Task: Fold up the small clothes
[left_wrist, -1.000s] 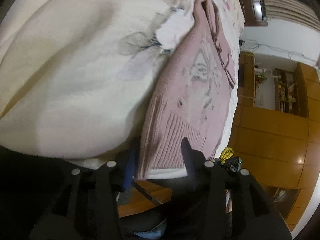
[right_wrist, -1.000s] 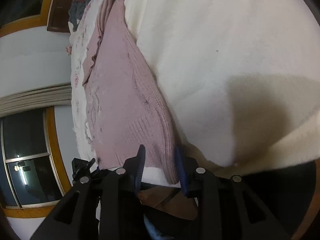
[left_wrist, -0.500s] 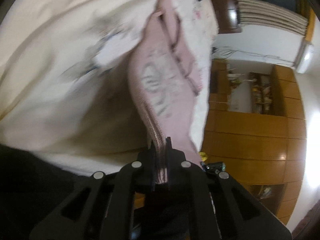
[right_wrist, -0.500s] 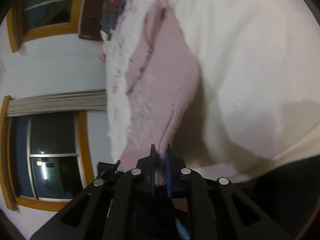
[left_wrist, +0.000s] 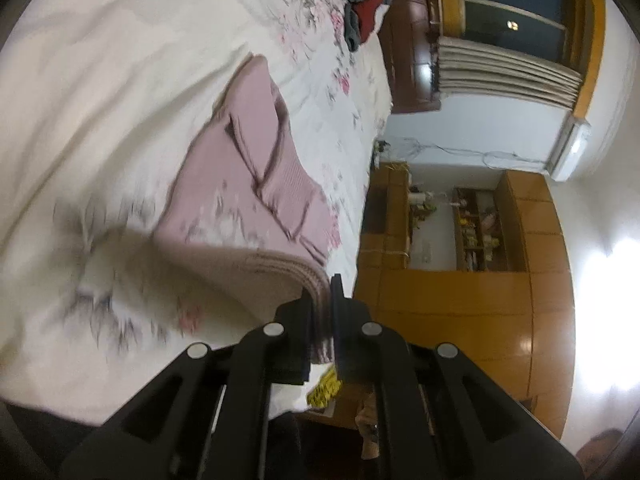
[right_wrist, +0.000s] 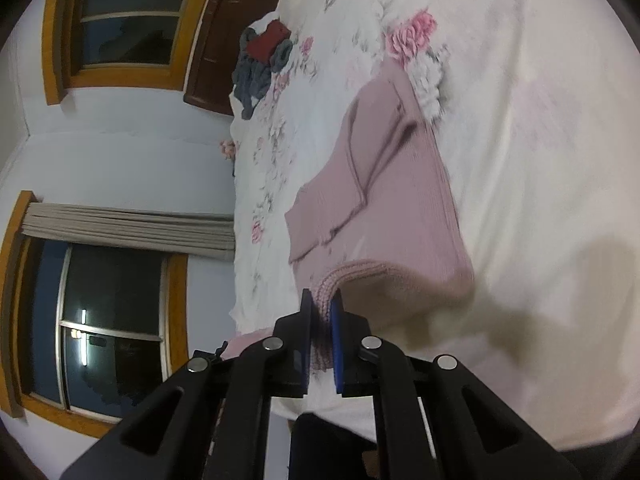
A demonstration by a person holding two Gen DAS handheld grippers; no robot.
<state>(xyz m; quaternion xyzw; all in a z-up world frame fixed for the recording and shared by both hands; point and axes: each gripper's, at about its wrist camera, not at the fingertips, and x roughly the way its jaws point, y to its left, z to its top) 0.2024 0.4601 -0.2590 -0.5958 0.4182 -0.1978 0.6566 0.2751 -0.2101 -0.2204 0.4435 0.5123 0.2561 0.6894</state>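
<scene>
We are holding the pink knitted sweater [left_wrist: 256,184] by its ribbed hem at both ends, and most of it is lying spread on the cream floral bedspread [left_wrist: 120,80] with its sleeves crossed over the body. Starting at the left, our left gripper [left_wrist: 322,300] is pinching one corner of the hem, its two black fingers [left_wrist: 296,320] drawn in close with only the thickness of the knit between them, and the hem is rising off the bed toward it in a raised curve that is casting a shadow on the sheet below. Past that gripper we are seeing a yellow object [left_wrist: 324,390] at the bed's edge (too blurred to identify) and the orange wooden cabinets [left_wrist: 460,312] beyond. Far up the bed a pile of grey and red clothes [left_wrist: 362,4] is sitting near the dark headboard [left_wrist: 408,40]. Moving to the right, our right gripper [right_wrist: 322,308] is clamping the opposite hem corner in the same narrow pinch, blue pads showing on the inner faces of its fingers [right_wrist: 336,320], and the ribbing is bunching just above the tips. In this view the sweater is lying on the bed beside a pink printed rose [right_wrist: 412,34], with curtained windows [right_wrist: 116,272] off to the side.
</scene>
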